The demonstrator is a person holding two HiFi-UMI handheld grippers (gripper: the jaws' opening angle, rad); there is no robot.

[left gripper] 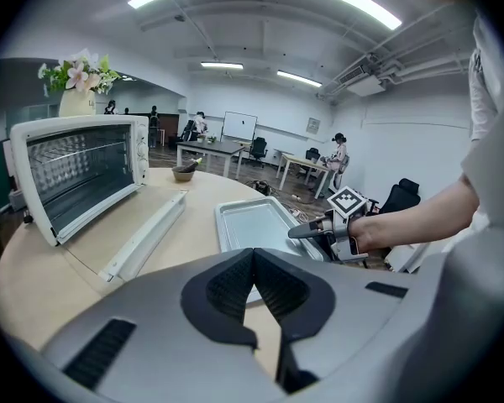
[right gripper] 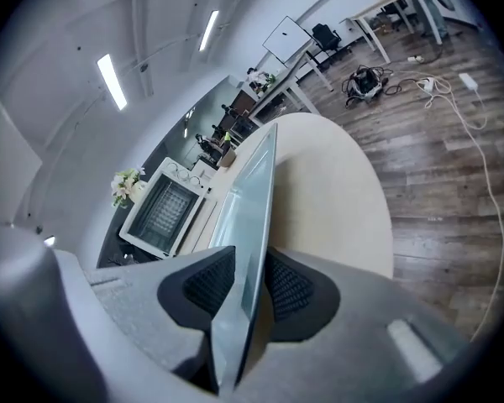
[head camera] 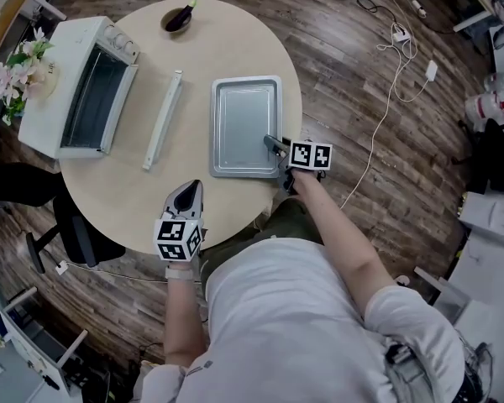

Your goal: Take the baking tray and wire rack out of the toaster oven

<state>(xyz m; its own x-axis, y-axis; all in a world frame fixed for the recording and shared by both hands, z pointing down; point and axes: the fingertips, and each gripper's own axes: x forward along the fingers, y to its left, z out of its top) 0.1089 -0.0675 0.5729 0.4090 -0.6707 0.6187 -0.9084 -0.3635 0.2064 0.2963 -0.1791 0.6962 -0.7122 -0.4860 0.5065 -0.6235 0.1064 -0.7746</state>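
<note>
The silver baking tray [head camera: 245,124] lies flat on the round table [head camera: 126,200], to the right of the white toaster oven [head camera: 76,91]. My right gripper [head camera: 275,145] is at the tray's near right corner, and in the right gripper view the tray rim [right gripper: 252,200] runs between its pads, which close on it. A wire grid [left gripper: 71,162] shows behind the oven's glass front. My left gripper [head camera: 189,193] hovers over the table's near edge, shut and empty, pointing toward the tray [left gripper: 252,225].
A long white strip [head camera: 164,120] lies between oven and tray. A small dark bowl [head camera: 177,18] stands at the far edge. Flowers [head camera: 21,70] sit on the oven. A white cable [head camera: 386,107] trails over the wooden floor at right.
</note>
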